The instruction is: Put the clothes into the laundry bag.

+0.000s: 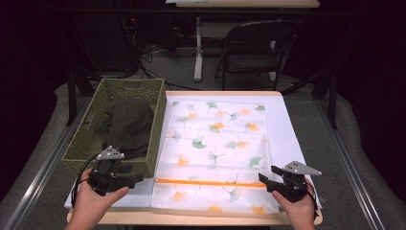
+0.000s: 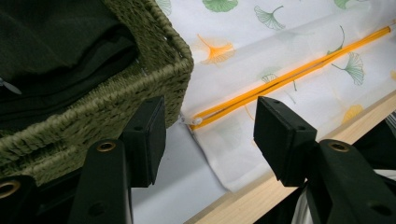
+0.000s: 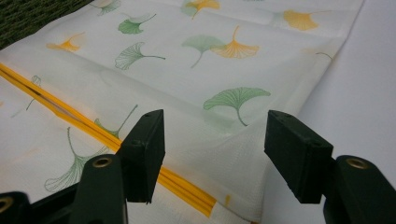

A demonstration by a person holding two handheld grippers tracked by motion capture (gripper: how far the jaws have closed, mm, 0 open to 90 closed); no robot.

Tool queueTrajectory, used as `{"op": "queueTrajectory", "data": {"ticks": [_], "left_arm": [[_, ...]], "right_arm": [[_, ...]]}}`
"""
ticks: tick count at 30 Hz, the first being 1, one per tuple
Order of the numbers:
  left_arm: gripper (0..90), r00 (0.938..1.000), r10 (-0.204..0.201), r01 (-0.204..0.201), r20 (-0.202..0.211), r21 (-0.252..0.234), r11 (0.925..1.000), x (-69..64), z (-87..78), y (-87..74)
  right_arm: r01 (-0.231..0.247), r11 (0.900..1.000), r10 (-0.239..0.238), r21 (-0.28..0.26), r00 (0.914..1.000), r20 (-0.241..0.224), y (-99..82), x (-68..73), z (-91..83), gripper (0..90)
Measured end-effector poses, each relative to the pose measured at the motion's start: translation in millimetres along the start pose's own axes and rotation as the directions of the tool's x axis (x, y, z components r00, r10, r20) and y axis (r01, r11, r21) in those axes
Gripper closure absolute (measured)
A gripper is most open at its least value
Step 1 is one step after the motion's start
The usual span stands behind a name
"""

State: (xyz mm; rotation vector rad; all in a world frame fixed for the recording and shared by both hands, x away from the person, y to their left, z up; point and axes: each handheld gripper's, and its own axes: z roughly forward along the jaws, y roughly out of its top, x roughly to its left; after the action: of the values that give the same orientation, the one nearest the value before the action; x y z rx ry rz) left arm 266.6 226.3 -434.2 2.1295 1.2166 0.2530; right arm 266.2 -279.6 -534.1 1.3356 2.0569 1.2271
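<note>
Nearest the person, the left gripper point(image 1: 125, 178) hangs at the near left corner of the ginkgo-print zipper bag point(image 1: 218, 143), jaws apart on nothing. The right gripper point(image 1: 269, 175) sits at the bag's near right corner, jaws apart, empty. The bag lies flat, touching the woven basket point(image 1: 91, 139) at its left, which holds dark clothing point(image 1: 128, 125).

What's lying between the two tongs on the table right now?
The near end of the white ginkgo-print bag, with its orange zipper running across, lies between the left tongs and right tongs in the high view.
</note>
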Motion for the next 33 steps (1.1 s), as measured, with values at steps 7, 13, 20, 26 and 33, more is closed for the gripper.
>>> {"op": "queueTrajectory", "data": {"ticks": [7,13,20,26,33], "left_arm": [[43.5,0.9996,0.014,-0.013,-0.024,0.015,0.9998,-2.4,-6.1,18.4],[41.3,0.9985,0.017,-0.015,-0.053,0.031,0.9994,2.9,-6.6,37.3],[40.2,0.9978,0.027,-0.025,-0.06,0.031,0.9992,5.1,-6.2,56.7],[42.2,0.9974,0.017,-0.014,-0.071,0.049,0.9987,12.5,1.7,68.5],[41.8,0.9965,-0.009,0.014,-0.083,0.066,0.9977,24.9,12.9,76.8]], "right_arm": [[-0.009,0.9999,0.009,-0.009,0.9999,0.01,-1.2,-1.1,-3.0,38.0],[-0.011,0.9998,0.012,-0.014,0.9998,0.013,-2.1,-1.8,-4.7,38.1],[-0.008,0.9999,0.008,-0.015,0.9997,0.021,-2.9,-2.7,-6.5,38.2],[-0.01,0.9998,0.011,-0.017,0.9997,0.02,-3.6,-2.1,-7.4,38.3],[-0.009,0.9999,0.009,-0.007,0.9997,0.022,-5.6,-2.6,-7.9,38.4]]}}
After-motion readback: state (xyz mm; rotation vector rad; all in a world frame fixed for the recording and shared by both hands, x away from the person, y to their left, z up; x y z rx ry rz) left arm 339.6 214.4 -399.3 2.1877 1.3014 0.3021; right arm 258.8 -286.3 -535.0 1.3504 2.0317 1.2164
